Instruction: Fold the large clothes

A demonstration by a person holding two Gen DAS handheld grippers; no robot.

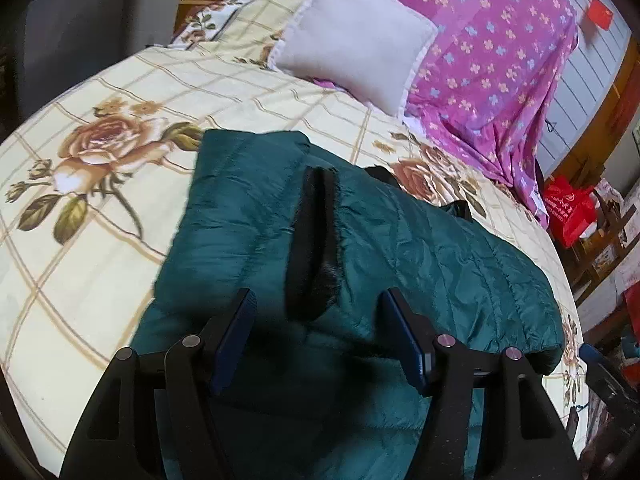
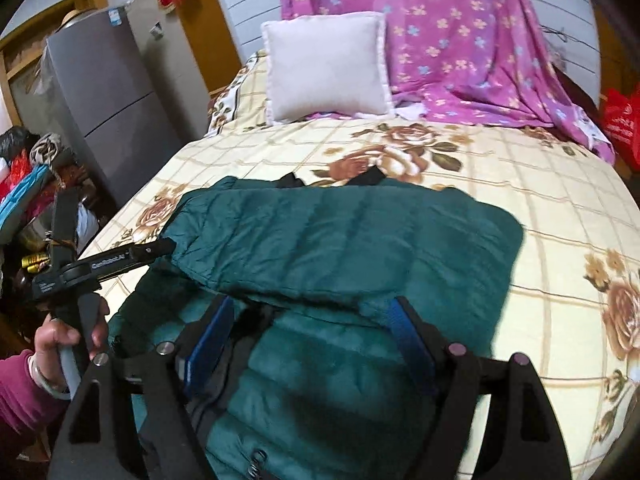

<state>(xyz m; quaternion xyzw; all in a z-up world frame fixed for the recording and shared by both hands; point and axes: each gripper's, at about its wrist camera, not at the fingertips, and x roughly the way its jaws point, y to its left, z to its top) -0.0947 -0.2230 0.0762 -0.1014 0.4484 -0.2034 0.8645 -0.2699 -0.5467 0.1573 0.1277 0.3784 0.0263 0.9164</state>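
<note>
A dark green quilted jacket (image 1: 420, 248) lies partly folded on the bed, with a black fur-trimmed edge (image 1: 316, 240) showing on top. In the right wrist view the jacket (image 2: 344, 240) has a folded part lying across its body. My left gripper (image 1: 318, 304) is open just above the jacket near the fur trim. My right gripper (image 2: 310, 312) is open over the jacket's near part, below the folded edge. The left gripper also shows in the right wrist view (image 2: 160, 246), at the jacket's left edge, held by a hand.
The bed has a cream floral checked sheet (image 1: 120, 168). A white pillow (image 2: 328, 68) and a pink floral cloth (image 2: 460, 40) lie at its head. A grey fridge (image 2: 104, 108) and clutter stand to the left, a red bag (image 1: 568, 208) to the right.
</note>
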